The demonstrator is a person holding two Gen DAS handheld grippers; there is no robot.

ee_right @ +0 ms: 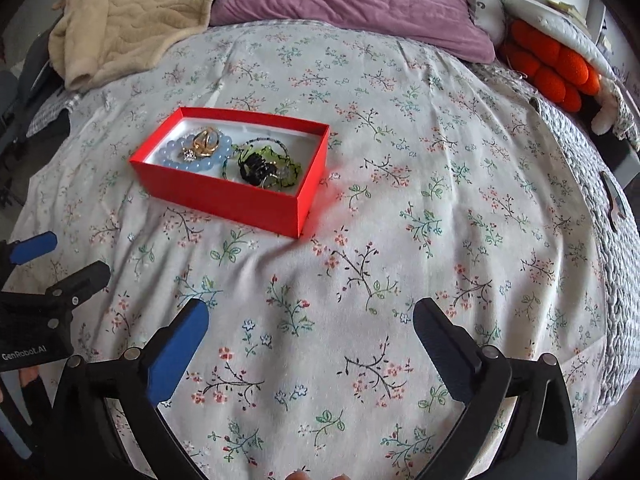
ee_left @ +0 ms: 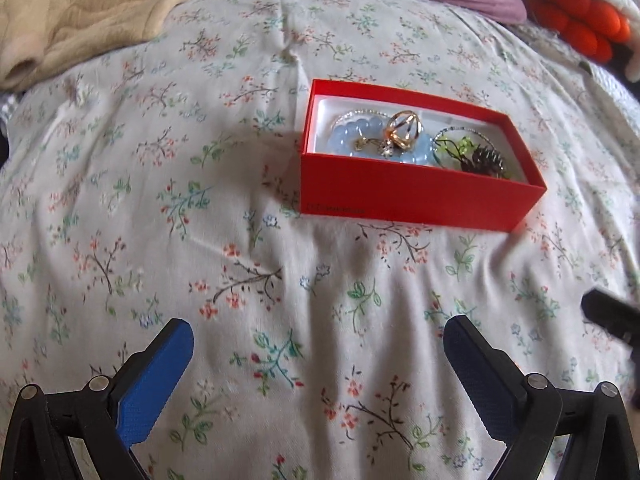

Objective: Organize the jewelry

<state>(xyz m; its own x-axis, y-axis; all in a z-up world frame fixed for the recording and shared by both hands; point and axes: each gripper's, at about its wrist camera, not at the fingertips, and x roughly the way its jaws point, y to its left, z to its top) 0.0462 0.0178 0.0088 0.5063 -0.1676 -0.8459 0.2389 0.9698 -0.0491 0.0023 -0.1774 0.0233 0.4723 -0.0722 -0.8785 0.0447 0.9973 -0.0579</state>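
Note:
A red box [ee_left: 416, 196] lies open on the floral bedspread, also in the right wrist view [ee_right: 240, 200]. Inside it are a pale blue bead bracelet [ee_left: 348, 136], a gold ring piece [ee_left: 404, 130], a small gold charm [ee_left: 366, 145], a green bead piece [ee_left: 460, 148] and a dark clip [ee_left: 486, 160]. The same jewelry shows in the right wrist view: bracelet [ee_right: 200, 164], gold piece [ee_right: 206, 142], dark clip [ee_right: 256, 172]. My left gripper [ee_left: 318, 340] is open and empty, near the box's front. My right gripper [ee_right: 310, 320] is open and empty, to the box's right front. The left gripper [ee_right: 60, 264] also shows at the right wrist view's left edge.
A beige blanket [ee_right: 132, 12] and a purple pillow [ee_right: 352, 0] lie at the head of the bed. An orange plush item [ee_right: 556, 68] sits at the far right. The bed's grey quilted edge [ee_right: 612, 248] runs down the right side.

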